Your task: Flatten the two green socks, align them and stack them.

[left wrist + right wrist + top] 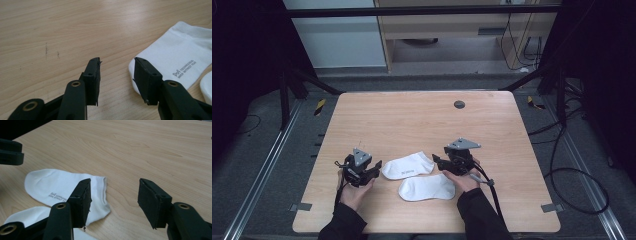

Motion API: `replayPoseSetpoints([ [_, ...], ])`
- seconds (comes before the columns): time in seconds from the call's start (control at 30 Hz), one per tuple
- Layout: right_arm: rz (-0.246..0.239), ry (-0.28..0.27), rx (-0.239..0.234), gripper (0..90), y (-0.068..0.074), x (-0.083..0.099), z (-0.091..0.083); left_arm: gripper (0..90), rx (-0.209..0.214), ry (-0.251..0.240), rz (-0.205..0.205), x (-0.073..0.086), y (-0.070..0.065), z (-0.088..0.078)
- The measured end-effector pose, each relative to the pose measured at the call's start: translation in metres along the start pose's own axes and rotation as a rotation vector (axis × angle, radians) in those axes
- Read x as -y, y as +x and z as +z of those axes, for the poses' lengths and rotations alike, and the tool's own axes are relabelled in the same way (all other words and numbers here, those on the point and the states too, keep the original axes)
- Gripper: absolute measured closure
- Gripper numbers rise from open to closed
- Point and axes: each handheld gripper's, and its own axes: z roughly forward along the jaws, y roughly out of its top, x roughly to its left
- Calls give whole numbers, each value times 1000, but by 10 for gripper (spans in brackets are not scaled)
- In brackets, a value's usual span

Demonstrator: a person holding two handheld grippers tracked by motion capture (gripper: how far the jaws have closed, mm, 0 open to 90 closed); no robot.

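1. Both tools stand wide with nothing between the jaws: the left gripper (371, 169) sits just off the toe end of the upper sock (408, 165), and the right gripper (441, 162) just off its cuff end. Both socks lie flat near the front of the table (422, 117), between the two hands.
2. The lower sock (427, 188) lies just beside the upper one, perhaps touching it. A low pinch at the cuff (101, 192) could probably catch both fabrics and drag the wrong one along.
3. From the left gripper view, the right-hand jaw already overlaps the toe edge (133, 70). Closing from here likely grabs only a thin fold, which may slip out on lifting.
4. Thin cloth on smooth wood tends to slide, so a sideways push could bunch or skew it.
5. Uneven pulls from the two ends may twist the sock.
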Motion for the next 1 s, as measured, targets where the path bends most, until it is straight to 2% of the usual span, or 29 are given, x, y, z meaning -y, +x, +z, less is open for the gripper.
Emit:
replayPoseSetpoints([
  [0.23, 2, 35, 13, 450, 0, -6, 21, 563, 3, 1, -5, 2, 0, 3],
  [0.57, 5, 68, 12, 496, 0, -8, 38, 615, 23, 33, 14, 4, -8, 10],
  [0.87, -39, 141, -8, 549, 8, 2, 50, 632, 54, 52, 24, 7, -11, 15],
  [1.0, -63, 178, -8, 581, 11, 7, 56, 667, 58, 77, 35, 8, -14, 19],
])
